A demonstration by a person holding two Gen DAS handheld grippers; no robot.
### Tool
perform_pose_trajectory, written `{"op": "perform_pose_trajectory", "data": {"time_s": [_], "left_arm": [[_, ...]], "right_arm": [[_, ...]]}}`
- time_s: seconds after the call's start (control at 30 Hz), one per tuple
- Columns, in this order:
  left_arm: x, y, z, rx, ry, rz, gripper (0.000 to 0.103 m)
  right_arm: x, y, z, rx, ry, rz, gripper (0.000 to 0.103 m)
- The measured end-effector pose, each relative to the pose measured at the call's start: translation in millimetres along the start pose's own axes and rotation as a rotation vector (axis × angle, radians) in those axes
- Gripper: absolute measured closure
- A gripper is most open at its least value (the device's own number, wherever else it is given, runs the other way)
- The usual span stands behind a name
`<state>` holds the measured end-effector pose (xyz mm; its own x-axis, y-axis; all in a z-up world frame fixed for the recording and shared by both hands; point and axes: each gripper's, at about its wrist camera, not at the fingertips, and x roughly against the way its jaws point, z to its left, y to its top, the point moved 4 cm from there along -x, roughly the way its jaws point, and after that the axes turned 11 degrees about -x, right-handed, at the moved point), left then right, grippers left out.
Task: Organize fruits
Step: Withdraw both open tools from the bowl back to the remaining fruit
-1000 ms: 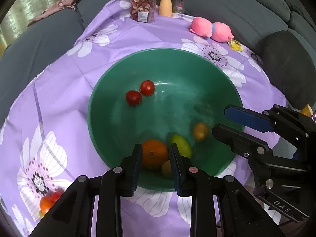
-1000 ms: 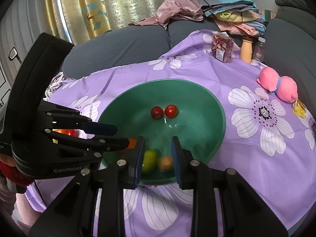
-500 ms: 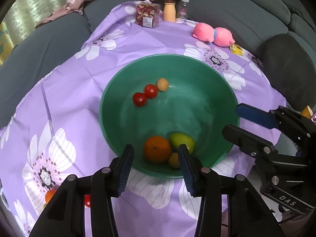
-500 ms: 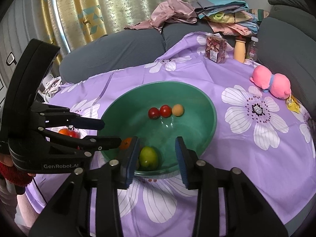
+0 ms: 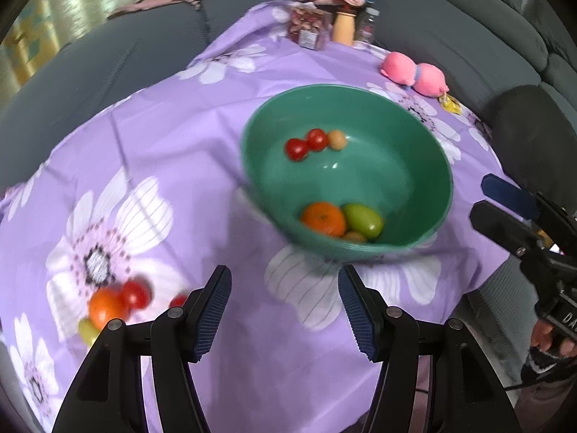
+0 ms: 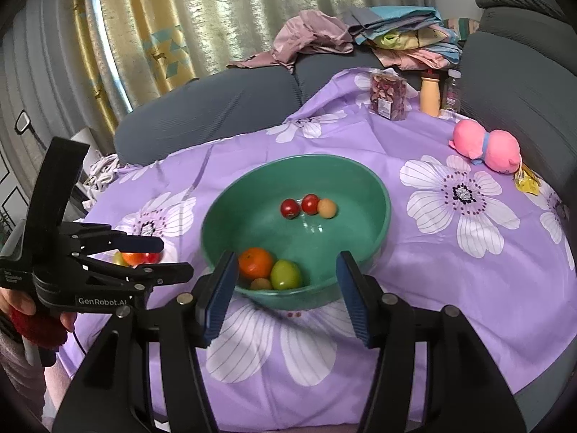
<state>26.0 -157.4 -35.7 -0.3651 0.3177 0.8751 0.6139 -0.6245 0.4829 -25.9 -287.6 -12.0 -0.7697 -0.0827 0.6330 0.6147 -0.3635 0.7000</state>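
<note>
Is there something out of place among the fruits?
Yes. Several fruits lie on the purple cloth, outside the green bowl that holds the others. Nothing looks spilled or damaged.

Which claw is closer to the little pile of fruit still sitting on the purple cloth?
The left claw. The fruit pile lies just beside it on the cloth, and its jaws are opening with nothing between them. The right claw, also opening and empty, sits at the green bowl's near rim, farther away.
</note>
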Motion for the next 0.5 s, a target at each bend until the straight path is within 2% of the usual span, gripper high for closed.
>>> {"op": "perform_pose_trajectory", "data": {"time_s": [0.23,0.5], "left_arm": [[20.6,-32.8,15.6,0.053,0.014,-0.016,0.042],[33.9,-68.2,47.1,0.149,0.062,-0.011,0.042]], "right_arm": [[8.2,-7.6,23.9,0.035,0.054,0.001,0.047],[1.1,-22.8,53.1,0.085,0.116,0.051,0.047]]}}
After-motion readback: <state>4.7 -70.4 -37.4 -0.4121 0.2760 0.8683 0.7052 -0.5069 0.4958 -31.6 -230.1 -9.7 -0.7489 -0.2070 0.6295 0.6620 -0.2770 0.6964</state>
